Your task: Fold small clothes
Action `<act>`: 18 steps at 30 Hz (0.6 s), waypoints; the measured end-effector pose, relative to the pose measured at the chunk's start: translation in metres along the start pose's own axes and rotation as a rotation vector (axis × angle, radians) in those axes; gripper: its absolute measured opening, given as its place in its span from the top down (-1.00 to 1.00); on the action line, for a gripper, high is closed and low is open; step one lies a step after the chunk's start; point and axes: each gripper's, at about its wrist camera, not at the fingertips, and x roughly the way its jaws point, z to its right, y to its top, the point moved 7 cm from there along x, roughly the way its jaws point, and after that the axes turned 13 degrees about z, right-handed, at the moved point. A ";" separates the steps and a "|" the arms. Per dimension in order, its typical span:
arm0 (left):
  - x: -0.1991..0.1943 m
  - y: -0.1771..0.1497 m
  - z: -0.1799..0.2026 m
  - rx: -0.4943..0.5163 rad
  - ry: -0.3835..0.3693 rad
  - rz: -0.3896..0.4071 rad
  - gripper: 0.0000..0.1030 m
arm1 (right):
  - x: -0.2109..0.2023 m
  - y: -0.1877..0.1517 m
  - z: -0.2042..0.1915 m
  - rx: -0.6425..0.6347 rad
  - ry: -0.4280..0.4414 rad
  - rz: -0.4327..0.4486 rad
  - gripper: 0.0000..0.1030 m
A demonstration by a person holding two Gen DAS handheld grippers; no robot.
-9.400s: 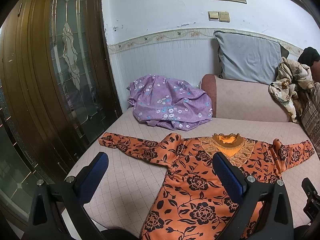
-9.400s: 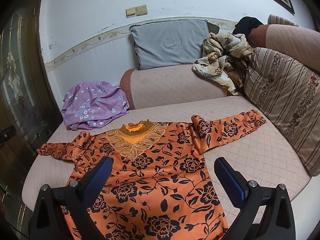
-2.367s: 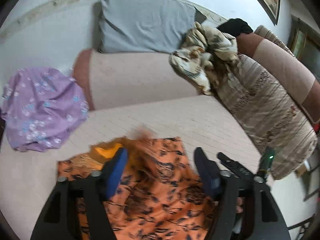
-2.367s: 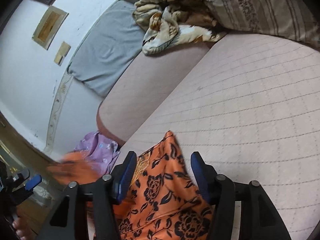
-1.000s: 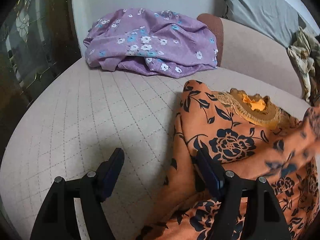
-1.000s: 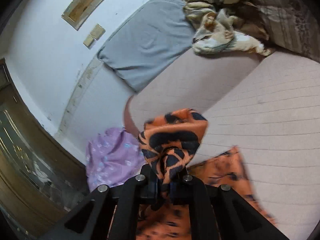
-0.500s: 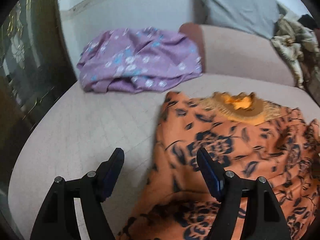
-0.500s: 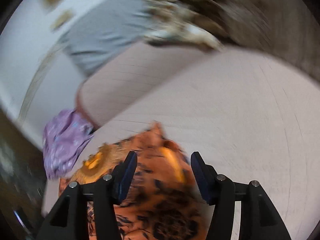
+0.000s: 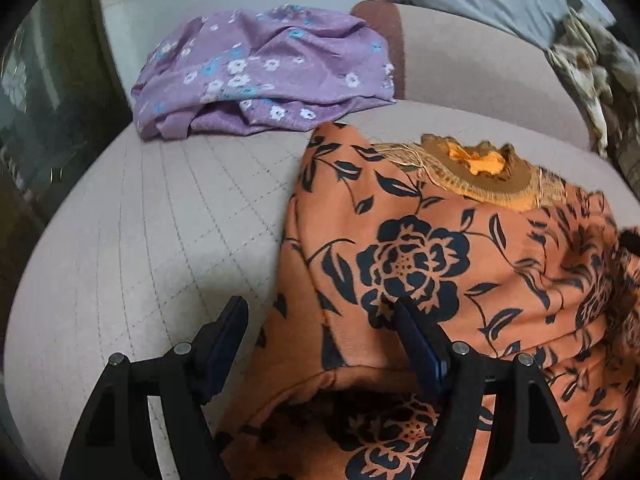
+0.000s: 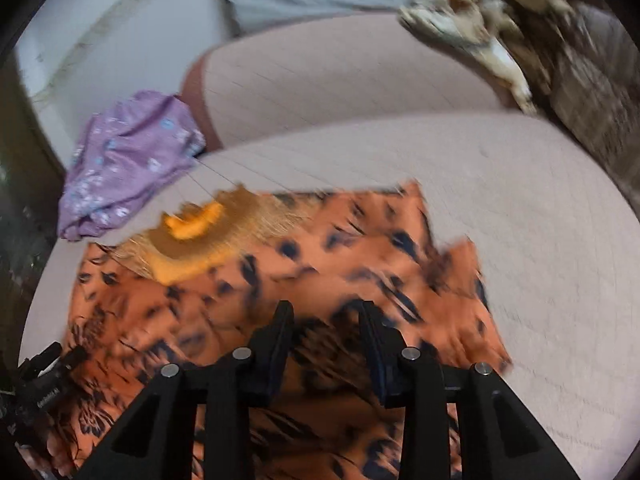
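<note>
Sleeves folded in, we hover both grippers, left (image 9: 320, 340) and right (image 10: 326, 332), spread and empty over the top (image 9: 420, 248), hem fold next.

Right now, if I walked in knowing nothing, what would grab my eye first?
First, the orange floral top, lying on the pink quilted sofa seat with its sides folded inward and its gold lace collar showing. Behind it, near the wall, sits a crumpled purple flowered cloth. Closest to you, the black left tool and right tool both hang open above the top.
</note>
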 end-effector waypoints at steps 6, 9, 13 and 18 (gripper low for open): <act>0.004 -0.002 0.006 0.051 0.026 0.003 -0.49 | 0.042 -0.023 -0.018 -0.075 -0.015 -0.138 0.24; -0.008 0.002 0.010 0.069 0.020 0.031 -0.49 | 0.027 -0.021 -0.017 0.007 0.072 -0.161 0.24; -0.041 0.014 0.011 0.059 -0.009 0.101 -0.49 | -0.014 -0.020 -0.011 -0.015 0.083 -0.096 0.24; -0.088 0.029 0.010 0.012 -0.022 0.186 -0.49 | -0.066 -0.025 -0.005 0.024 0.125 -0.045 0.24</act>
